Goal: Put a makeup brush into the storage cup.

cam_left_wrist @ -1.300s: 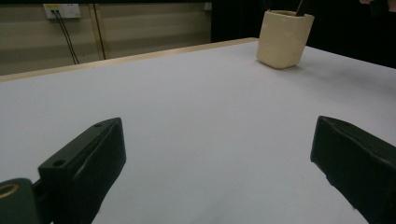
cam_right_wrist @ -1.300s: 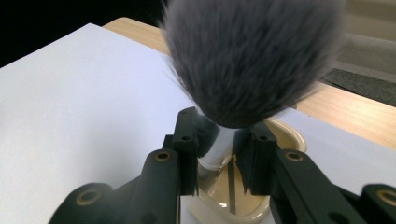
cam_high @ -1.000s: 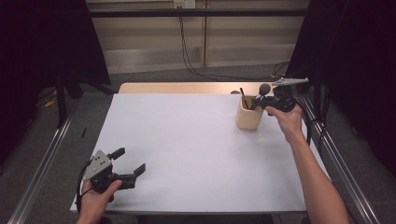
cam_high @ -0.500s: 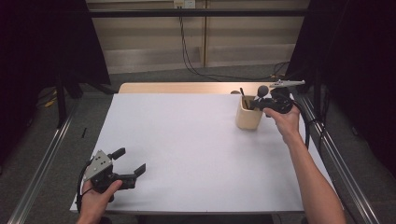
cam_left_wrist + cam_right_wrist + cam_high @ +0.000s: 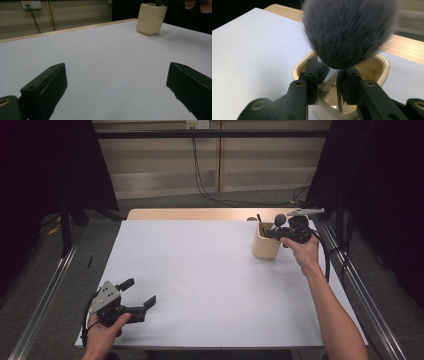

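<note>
A beige cup (image 5: 266,245) stands at the table's far right, and it also shows far off in the left gripper view (image 5: 151,18). My right gripper (image 5: 274,233) hovers over its rim (image 5: 384,65), shut on the silver ferrule of a makeup brush (image 5: 348,32). The brush's grey bristle head (image 5: 280,219) points up and away from the cup. A dark thin handle (image 5: 260,220) sticks out of the cup. My left gripper (image 5: 140,292) rests low at the near left corner, jaws wide open (image 5: 117,82) with nothing between them.
The white tabletop (image 5: 200,270) has a wooden strip (image 5: 200,214) along its far edge. Metal rails (image 5: 45,290) run along both sides of the table. Cables lie on the floor beyond.
</note>
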Demonstrator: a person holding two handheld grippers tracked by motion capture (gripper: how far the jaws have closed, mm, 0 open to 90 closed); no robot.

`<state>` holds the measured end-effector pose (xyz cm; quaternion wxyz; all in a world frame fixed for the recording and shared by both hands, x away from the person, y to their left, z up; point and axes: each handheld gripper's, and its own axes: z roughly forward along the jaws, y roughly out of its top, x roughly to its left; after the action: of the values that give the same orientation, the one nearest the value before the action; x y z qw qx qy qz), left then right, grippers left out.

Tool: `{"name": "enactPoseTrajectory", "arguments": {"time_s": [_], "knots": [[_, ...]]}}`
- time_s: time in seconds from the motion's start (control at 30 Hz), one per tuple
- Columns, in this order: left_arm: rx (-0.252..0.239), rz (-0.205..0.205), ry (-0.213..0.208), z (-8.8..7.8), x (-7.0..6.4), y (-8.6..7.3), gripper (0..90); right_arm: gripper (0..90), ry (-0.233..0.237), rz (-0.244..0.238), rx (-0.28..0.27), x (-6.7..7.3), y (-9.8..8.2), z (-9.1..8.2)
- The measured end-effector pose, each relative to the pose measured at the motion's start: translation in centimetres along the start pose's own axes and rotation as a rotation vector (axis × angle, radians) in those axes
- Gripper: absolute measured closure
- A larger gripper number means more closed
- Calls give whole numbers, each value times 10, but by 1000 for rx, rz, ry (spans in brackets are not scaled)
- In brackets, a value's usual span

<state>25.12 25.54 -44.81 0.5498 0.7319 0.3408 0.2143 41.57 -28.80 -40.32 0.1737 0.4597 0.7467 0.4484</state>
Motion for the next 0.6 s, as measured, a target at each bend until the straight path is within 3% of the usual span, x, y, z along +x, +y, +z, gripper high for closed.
{"name": "enactPoseTrajectory", "arguments": {"time_s": [0.47,0.6], "knots": [[5,0,0,0,1,0,34,297,-18,26,-88,-3,-9,-8],[4,-3,2,0,1,0,34,123,-61,28,-92,-2,-9,-10]]}}
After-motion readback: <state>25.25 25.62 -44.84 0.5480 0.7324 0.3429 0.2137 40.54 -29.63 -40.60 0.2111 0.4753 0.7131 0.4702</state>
